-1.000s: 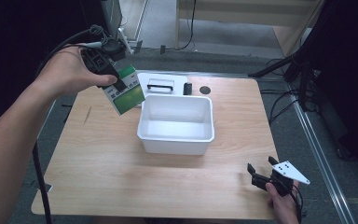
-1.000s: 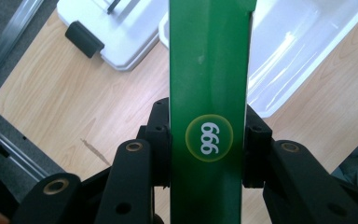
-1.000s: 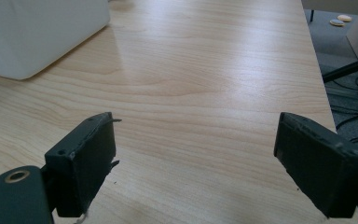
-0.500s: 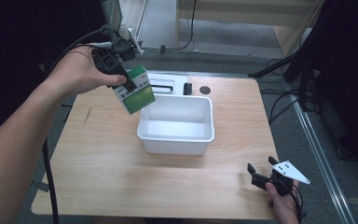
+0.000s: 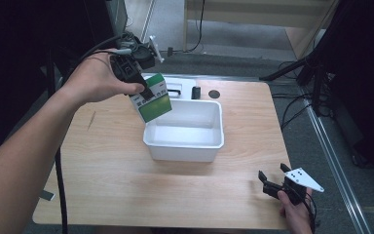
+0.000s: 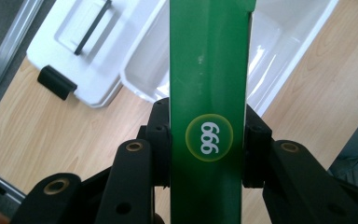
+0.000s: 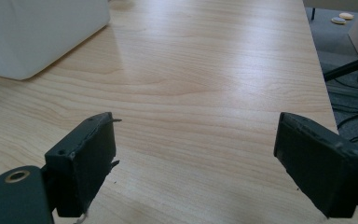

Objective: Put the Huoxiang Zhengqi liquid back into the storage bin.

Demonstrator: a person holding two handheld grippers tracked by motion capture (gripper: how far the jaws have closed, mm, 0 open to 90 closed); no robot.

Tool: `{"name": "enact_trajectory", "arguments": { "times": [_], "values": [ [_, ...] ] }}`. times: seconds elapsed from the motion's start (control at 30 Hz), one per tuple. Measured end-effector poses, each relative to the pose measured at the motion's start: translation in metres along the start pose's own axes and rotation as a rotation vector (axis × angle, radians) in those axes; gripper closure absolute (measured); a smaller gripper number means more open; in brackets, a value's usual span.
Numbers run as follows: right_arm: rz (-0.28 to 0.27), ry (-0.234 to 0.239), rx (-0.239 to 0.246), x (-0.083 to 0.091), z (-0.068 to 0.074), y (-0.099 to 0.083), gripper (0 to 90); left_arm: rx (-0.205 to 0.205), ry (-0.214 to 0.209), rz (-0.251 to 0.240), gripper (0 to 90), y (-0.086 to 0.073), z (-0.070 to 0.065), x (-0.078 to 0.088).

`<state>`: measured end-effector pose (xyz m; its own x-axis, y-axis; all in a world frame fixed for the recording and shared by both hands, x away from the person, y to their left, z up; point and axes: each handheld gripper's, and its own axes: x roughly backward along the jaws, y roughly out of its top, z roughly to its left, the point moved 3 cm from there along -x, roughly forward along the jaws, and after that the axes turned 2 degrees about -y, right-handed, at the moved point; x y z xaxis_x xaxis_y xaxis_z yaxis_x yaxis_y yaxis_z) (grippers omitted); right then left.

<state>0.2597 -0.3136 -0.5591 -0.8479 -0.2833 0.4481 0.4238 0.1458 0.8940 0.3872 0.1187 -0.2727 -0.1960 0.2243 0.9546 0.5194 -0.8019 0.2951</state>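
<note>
The left gripper (image 5: 146, 92) has its jaws clamped on the narrow sides of a green box (image 5: 154, 103), hanging it just above the near-left corner of the white bin (image 5: 209, 141), likely ready to drop in. Beyond the box lies the bin's lid (image 6: 70, 56). The right gripper (image 5: 272, 184) rests idle, jaws spread wide over bare wooden table (image 7: 205, 84); cables trail across grey floor (image 5: 302, 109) beside it.

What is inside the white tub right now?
The white tub looks empty: bare white floor and walls in the high view. The green box, held in the left gripper, hangs over its near-left corner and covers a bit of it, so that corner can't be checked.
</note>
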Motion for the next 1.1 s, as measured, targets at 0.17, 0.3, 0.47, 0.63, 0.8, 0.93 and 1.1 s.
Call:
{"name": "enact_trajectory", "arguments": {
  "times": [0.17,0.3,0.47,0.63,0.8,0.93,1.1],
  "values": [
    [0.000,-0.001,0.000,0.000,0.000,0.000,12.8,-0.033,-0.011,0.009,65.1,0.007,-0.008,-0.008],
    [0.000,0.000,0.000,0.000,0.000,0.000,12.8,-0.048,-0.017,0.010,65.1,0.008,-0.010,-0.015],
    [0.000,0.001,0.000,0.000,0.000,0.000,12.8,-0.078,-0.019,0.009,65.0,0.006,-0.009,-0.024],
    [0.002,0.001,-0.002,0.000,0.000,0.000,12.8,-0.103,-0.015,0.031,64.9,0.004,-0.011,-0.037],
    [0.003,0.000,-0.001,0.000,0.000,0.000,12.8,-0.154,-0.019,0.041,64.8,0.002,-0.015,-0.047],
    [0.003,0.001,-0.003,0.000,0.000,0.000,12.8,-0.171,-0.026,0.046,64.7,0.000,-0.015,-0.053],
    [0.003,0.003,-0.003,0.000,0.000,0.000,12.8,-0.202,-0.027,0.038,64.6,-0.004,-0.014,-0.061]
  ]
}}
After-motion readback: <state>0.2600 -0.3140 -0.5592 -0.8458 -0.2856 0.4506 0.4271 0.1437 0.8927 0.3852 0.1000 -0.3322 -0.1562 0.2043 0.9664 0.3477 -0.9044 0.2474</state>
